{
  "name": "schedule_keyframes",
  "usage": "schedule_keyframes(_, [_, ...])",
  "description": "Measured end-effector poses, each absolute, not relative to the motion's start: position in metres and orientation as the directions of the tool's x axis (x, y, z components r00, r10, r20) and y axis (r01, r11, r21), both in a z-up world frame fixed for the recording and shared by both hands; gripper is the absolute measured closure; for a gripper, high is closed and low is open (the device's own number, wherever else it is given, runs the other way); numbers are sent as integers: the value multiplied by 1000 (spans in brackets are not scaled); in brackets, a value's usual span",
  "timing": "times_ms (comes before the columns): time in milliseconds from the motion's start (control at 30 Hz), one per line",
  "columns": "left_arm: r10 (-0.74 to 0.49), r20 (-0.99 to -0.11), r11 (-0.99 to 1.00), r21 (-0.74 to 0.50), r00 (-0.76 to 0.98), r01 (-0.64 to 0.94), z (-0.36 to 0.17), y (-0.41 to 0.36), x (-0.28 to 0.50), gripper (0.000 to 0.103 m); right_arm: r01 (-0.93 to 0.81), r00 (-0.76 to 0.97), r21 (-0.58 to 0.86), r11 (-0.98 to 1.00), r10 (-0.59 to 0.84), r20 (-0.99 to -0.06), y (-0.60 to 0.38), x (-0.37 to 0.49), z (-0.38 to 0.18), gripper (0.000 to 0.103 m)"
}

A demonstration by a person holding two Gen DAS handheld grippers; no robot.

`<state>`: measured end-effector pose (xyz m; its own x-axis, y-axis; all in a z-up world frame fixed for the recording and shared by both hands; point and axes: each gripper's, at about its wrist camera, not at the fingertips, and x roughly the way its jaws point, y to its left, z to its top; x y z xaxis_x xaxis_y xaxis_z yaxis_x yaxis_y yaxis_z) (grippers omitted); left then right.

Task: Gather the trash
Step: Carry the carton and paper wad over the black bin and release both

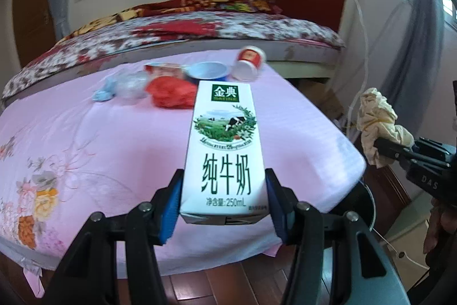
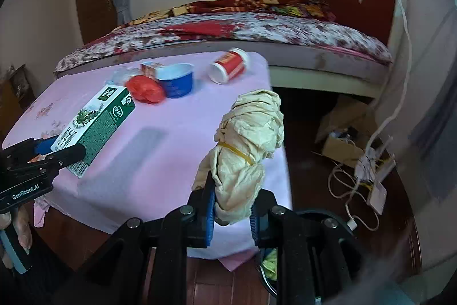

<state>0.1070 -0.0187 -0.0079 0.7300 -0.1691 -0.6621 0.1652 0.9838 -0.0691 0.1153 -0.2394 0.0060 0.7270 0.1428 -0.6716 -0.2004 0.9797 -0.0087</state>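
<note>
Your left gripper [image 1: 224, 202] is closed on the milk carton [image 1: 224, 150]; its blue pads press the two narrow sides near the carton's bottom, and the carton stands out forward along the fingers, above the near edge of the table with the pink cloth [image 1: 100, 139]; in the right wrist view the same carton [image 2: 97, 125] shows its green side, tilted, with the left gripper [image 2: 61, 150] holding the low end. Your right gripper [image 2: 232, 215] is closed on a crumpled cream bag [image 2: 248, 145]; a yellow rubber band ties the bag around its middle, and the pads pinch the lower part while the upper part puffs out above; this bag hangs beside the right edge of the table, over the dark wood floor. On the far part of the cloth more trash lies: a red crumpled bag [image 2: 145, 89] just beside a blue bowl [image 2: 175, 80], a small red and white box [image 2: 150, 67] behind them, a red paper cup [image 2: 228, 66] on its side, apart to the right, and clear and light blue plastic [image 1: 120, 85] at the left. Behind the table is a bed [image 2: 257, 27] with a flowered cover.
</note>
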Motion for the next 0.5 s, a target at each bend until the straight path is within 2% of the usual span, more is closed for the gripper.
schedule_keyframes(500, [-295,-675,937,-64,677,344,-15,-113,80,48,-69,742,35,997,74,-667,-320,74,-1,82])
